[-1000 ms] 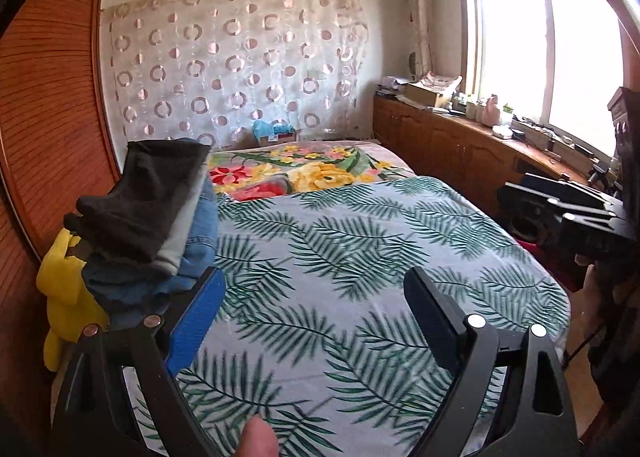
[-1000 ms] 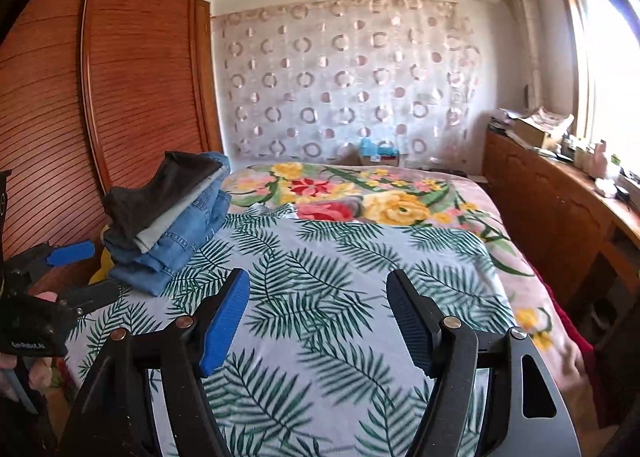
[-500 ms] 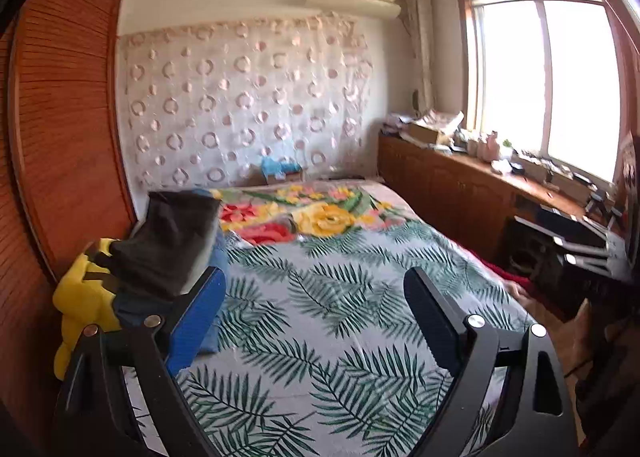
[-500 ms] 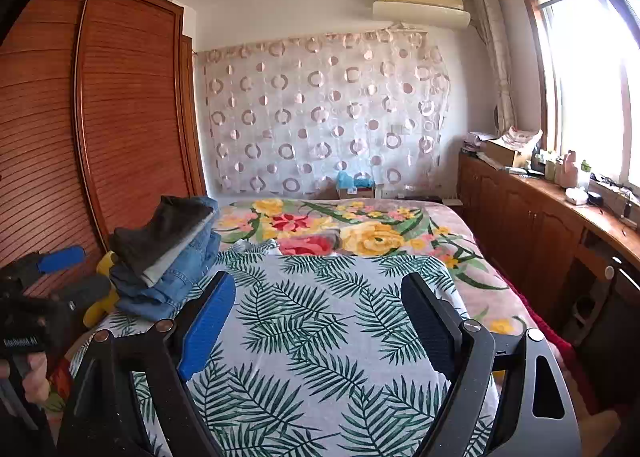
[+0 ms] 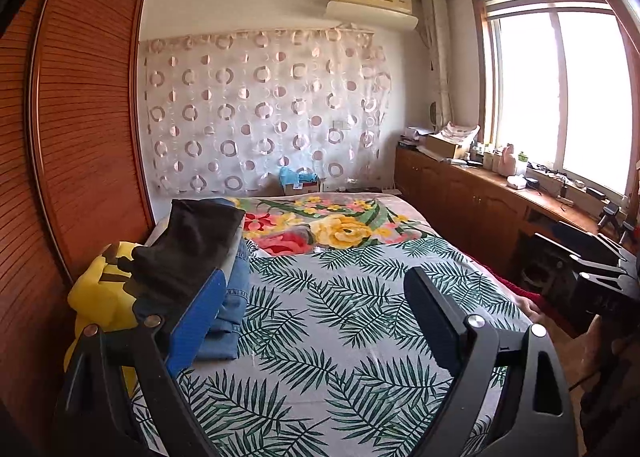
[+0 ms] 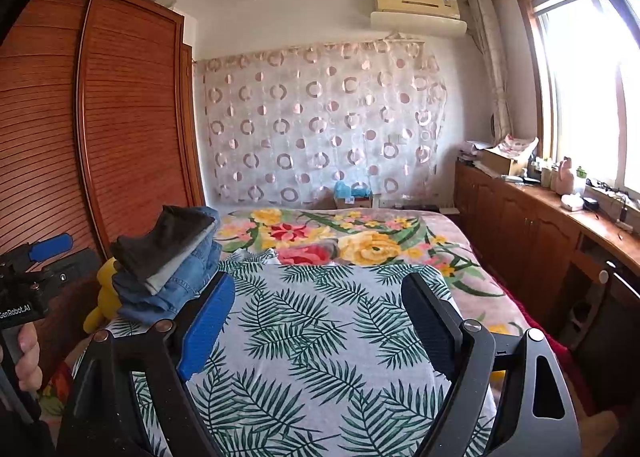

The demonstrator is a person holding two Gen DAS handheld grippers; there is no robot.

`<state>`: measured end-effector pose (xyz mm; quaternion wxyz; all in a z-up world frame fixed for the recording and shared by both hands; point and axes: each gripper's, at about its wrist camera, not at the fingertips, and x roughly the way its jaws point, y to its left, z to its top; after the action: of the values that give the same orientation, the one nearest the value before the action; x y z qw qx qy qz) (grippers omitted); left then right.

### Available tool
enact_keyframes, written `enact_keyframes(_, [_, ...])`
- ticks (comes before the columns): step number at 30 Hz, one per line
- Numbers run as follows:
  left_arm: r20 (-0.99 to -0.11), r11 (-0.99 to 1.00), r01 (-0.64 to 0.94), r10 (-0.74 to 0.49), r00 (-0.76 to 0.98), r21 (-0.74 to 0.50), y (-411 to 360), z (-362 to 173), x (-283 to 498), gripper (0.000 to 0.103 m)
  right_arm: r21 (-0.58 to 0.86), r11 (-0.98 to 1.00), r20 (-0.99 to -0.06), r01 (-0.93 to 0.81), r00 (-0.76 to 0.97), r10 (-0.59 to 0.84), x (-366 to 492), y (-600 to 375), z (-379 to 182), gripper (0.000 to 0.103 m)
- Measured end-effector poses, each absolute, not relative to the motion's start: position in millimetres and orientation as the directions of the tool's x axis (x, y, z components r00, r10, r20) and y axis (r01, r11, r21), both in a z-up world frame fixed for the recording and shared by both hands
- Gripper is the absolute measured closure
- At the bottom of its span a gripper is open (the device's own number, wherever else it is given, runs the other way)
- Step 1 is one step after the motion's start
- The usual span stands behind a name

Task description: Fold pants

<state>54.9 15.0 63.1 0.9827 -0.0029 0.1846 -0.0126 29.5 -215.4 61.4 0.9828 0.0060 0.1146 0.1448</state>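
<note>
A stack of folded pants (image 5: 188, 257) lies at the left edge of the bed, dark pair on top, grey and blue jeans beneath; it also shows in the right wrist view (image 6: 172, 261). My left gripper (image 5: 316, 321) is open and empty, held above the leaf-print bedspread (image 5: 340, 317), to the right of the stack. My right gripper (image 6: 316, 321) is open and empty above the same bedspread (image 6: 320, 337). The left gripper also shows at the left edge of the right wrist view (image 6: 48, 253).
A yellow plush toy (image 5: 100, 297) sits beside the stack against the wooden wardrobe (image 5: 80, 137). A floral blanket (image 5: 328, 225) covers the far end of the bed. Wooden cabinets (image 6: 540, 225) with clutter run along the right under the window.
Both grippers have risen and tilted up, away from the bed; more of the wall and ceiling shows. Both stay open and empty. The stack has not moved.
</note>
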Motion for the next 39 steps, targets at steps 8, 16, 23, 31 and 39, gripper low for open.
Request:
enact_keyframes(8, [-0.364,1.0,0.023,-0.026,0.931,-0.01,14.7,63.0,54.8,0.012,0.044,0.957,-0.226,-0.287,0.93,0.29,29.3,-217.4,60.9,0.016])
enact_keyframes(16, [-0.365,1.0,0.018,-0.021,0.931,-0.012,17.0,56.3,54.7,0.012,0.044,0.957,-0.225,-0.288,0.93,0.29,29.3,-217.3,60.5,0.016])
enact_keyframes(23, [-0.365,1.0,0.017,-0.02,0.931,-0.01,17.5,56.4,54.6,0.012,0.043,0.957,-0.225,-0.287,0.93,0.289,30.6,-217.8,59.6,0.016])
enact_keyframes(31, [-0.366,1.0,0.017,-0.019,0.93,-0.01,19.2,54.0,54.1,0.012,0.044,0.956,-0.224,-0.289,0.93,0.291,32.2,-219.3,57.7,0.016])
enact_keyframes(39, [-0.366,1.0,0.017,-0.019,0.93,-0.008,19.6,53.7,54.1,0.012,0.047,0.957,-0.225,-0.287,0.93,0.29,32.0,-221.8,56.7,0.016])
